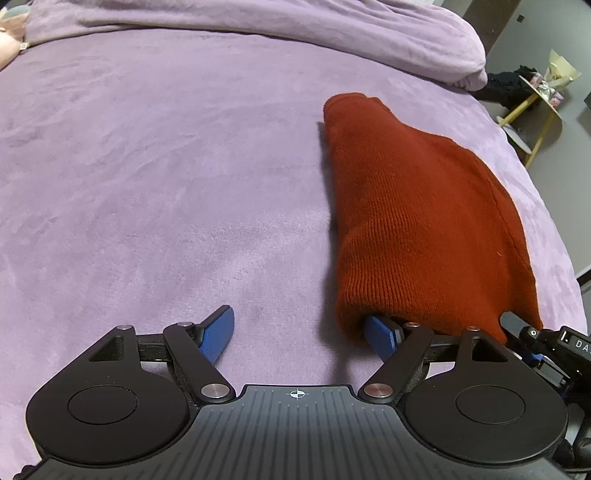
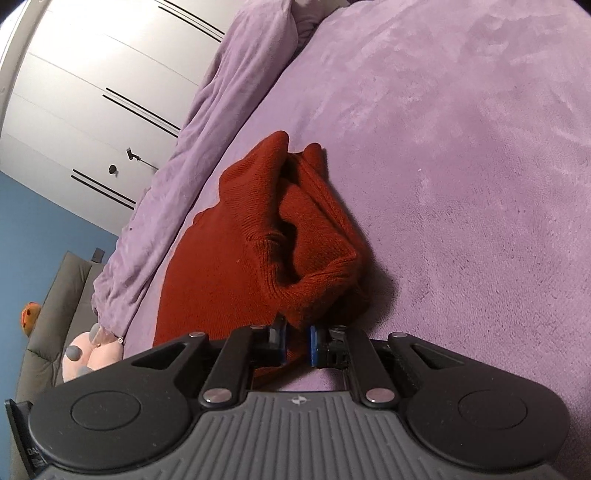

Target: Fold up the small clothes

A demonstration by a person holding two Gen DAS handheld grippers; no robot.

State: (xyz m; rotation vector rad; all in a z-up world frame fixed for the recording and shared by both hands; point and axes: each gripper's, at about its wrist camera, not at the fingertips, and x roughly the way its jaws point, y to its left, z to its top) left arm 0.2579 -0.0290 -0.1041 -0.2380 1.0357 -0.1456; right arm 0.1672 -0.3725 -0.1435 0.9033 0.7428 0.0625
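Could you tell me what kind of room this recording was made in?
Most likely a bedroom. The red knit garment lies on a bed under a purple plush blanket, with a bunched purple duvet along one side and white wardrobe doors behind it.

The left wrist camera sits low and close over the bed with the lilac plush cover (image 1: 147,166), facing along it toward a rumpled lilac duvet (image 1: 295,33). The right wrist camera, tilted sideways and equally near, faces a white panelled wardrobe (image 2: 92,92). Both views share the rust-red knitted garment (image 1: 417,221) (image 2: 258,240).
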